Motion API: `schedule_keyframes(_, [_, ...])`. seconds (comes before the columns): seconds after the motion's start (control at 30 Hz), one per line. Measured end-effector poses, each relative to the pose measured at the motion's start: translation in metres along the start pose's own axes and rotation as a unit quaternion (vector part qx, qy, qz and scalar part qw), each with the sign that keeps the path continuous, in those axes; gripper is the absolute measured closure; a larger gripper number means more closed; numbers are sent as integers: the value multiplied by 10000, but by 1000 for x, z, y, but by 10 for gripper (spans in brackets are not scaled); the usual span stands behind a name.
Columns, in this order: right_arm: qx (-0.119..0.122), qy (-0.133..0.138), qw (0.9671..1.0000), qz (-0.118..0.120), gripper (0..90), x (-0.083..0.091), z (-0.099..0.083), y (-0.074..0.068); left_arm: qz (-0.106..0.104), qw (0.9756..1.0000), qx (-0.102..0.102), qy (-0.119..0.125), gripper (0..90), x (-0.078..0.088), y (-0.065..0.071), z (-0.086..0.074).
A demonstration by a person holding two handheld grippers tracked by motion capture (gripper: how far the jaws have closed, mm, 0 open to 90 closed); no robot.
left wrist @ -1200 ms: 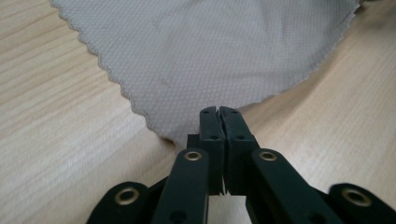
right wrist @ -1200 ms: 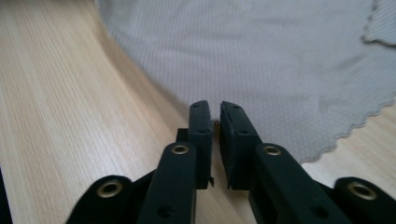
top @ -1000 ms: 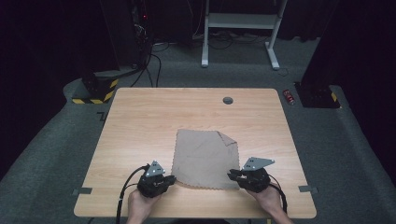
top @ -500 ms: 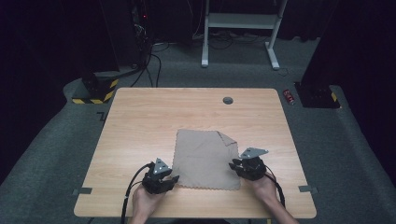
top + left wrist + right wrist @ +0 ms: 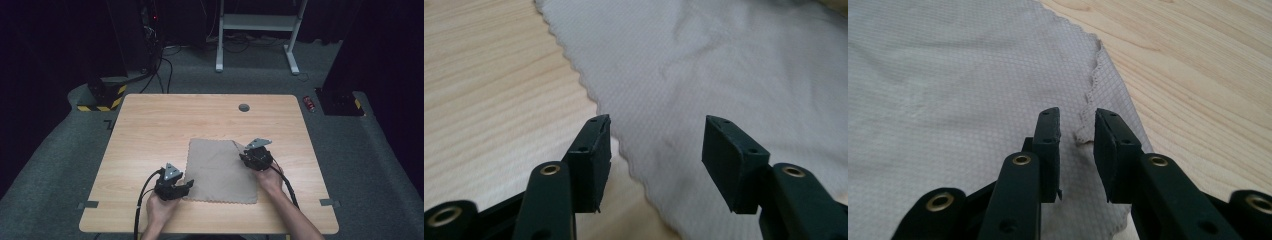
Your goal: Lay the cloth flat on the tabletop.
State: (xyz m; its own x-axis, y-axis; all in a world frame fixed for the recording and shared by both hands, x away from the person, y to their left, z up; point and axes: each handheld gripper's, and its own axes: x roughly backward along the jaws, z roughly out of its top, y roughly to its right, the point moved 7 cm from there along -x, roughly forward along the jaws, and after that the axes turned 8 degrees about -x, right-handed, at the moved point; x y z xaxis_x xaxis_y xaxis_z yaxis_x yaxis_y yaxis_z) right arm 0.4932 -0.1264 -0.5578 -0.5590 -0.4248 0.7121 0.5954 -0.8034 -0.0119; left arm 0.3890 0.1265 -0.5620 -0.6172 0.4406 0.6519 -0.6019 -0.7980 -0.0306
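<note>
Grey-beige woven cloth w/ scalloped edge point(image 5: 220, 170) lies flat on pale wood table point(image 5: 150, 130), near front. Left tool point(image 5: 656, 150) just opened wide, empty, astride left hem. Right tool point(image 5: 1077, 137) narrow, empty, over folded corner: lower before pinching.

I'm looking down at a wooden table point(image 5: 165, 125) sitting on grey carpet point(image 5: 55, 165). A white stand point(image 5: 257, 22) is standing behind it, cables point(image 5: 160, 70) are trailing across the floor, and darkness is swallowing the room's edges.
</note>
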Motion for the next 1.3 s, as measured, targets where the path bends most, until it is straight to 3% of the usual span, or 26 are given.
schedule_keyframes(0.13, [-118, -101, 9999, -30, 739, -7, -3, 5, 206, 9998, -62, -12, 449, -9, -4, 6])
schedule_keyframes(0.27, [-87, -86, 9999, 6, 855, -8, -3, 8, 259, 9995, -96, -149, 448, -16, -7, 3])
schedule_keyframes(0.33, [-124, -129, 9998, -6, 895, -9, -1, 11, 328, 9992, -196, -78, 439, -16, -5, 2])
schedule_keyframes(0.43, [-63, -177, 9998, -100, 897, -11, 5, 16, 327, 9993, -199, -3, 436, -16, -5, 1])
schedule_keyframes(0.6, [-217, -141, 9994, -248, 897, -8, 15, 32, 336, 9993, -172, -11, 408, -17, -5, 2])
schedule_keyframes(0.67, [-427, -131, 9986, -297, 898, -9, 16, 43, 335, 9993, -176, -19, 399, -18, -5, 2])
schedule_keyframes(0.8, [-590, -243, 9964, -550, 897, -13, 17, 62, 350, 9992, -175, -29, 390, -18, -6, 2])
schedule_keyframes(0.9, [-775, -215, 9948, -622, 893, -13, 15, 72, 350, 9992, -169, -32, 385, -18, -6, 1])
schedule_keyframes(0.93, [-816, -220, 9945, -618, 855, -12, 14, 73, 350, 9992, -168, -35, 384, -18, -6, 1])
schedule_keyframes(1.0, [-874, -169, 9945, -545, 795, -8, 13, 71, 356, 9992, -167, -30, 383, -18, -6, 1])
schedule_keyframes(1.1, [-517, 31, 9980, -364, 766, 1, 15, 52, 363, 9992, -163, -30, 381, -18, -6, 2])
schedule_keyframes(1.2, [66, -22, 9999, -92, 758, -2, 13, 21, 375, 9992, -161, -30, 377, -18, -6, 2])
schedule_keyframes(1.3, [156, -147, 9998, 44, 741, -12, 11, 10, 381, 9991, -161, -37, 373, -18, -6, 1])
